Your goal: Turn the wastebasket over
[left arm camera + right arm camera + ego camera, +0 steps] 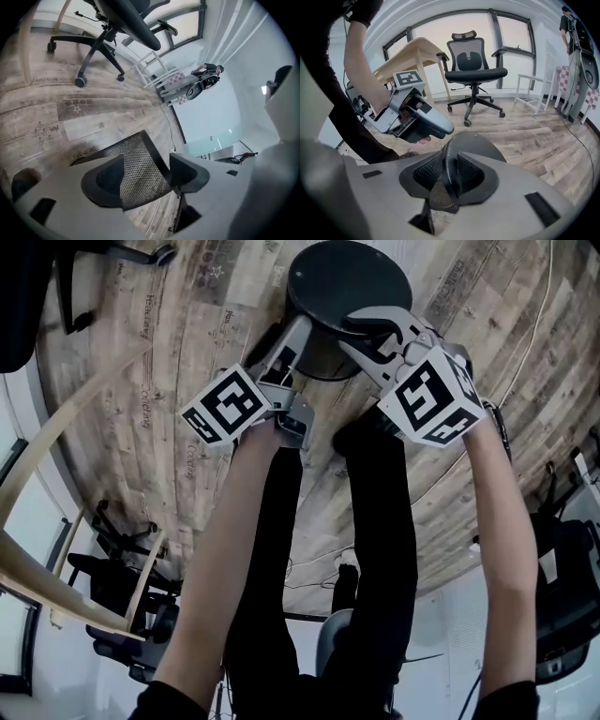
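While the right tool [450, 176] is clamped tight on the edge of the black mesh wastebasket [483, 143], the left tool [147, 178] has its jaws wide apart and isn't gripping anything; you just see the mesh side between them. The basket sits on the wood floor [187, 381] right in front of the person's feet, solid round end facing up. The left tool is just beside its near-left side, the right one on the near-right edge. An office chair [473, 65] stands well off on the far side by the windows.
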A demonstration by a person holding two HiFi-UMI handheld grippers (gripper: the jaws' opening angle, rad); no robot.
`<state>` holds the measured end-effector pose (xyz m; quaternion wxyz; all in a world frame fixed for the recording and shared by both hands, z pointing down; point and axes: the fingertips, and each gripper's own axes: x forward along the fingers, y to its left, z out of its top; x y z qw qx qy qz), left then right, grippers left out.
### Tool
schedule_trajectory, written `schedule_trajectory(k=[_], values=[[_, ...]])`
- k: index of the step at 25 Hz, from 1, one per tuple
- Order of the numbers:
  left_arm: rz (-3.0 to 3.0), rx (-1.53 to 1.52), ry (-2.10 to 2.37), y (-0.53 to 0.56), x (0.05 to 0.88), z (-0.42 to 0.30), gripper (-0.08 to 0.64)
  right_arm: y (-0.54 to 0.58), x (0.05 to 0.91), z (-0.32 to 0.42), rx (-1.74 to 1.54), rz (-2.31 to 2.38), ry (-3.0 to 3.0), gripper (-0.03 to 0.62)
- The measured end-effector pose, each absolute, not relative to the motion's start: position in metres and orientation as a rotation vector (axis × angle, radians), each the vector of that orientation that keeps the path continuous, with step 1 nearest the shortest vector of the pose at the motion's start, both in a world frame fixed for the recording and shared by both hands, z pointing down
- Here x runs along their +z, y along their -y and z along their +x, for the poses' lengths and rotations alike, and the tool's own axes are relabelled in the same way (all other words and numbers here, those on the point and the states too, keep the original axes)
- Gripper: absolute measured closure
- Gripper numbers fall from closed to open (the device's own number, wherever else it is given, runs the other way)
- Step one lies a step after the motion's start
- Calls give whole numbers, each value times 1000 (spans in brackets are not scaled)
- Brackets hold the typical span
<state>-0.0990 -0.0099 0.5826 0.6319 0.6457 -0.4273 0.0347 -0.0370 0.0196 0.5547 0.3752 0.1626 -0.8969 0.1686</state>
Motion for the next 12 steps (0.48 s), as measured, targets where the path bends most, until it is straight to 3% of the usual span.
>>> schedule_trajectory(k=[12], values=[[1403, 143, 981, 6, 593, -83, 271, -28, 556, -42, 432, 385, 2302, 476]])
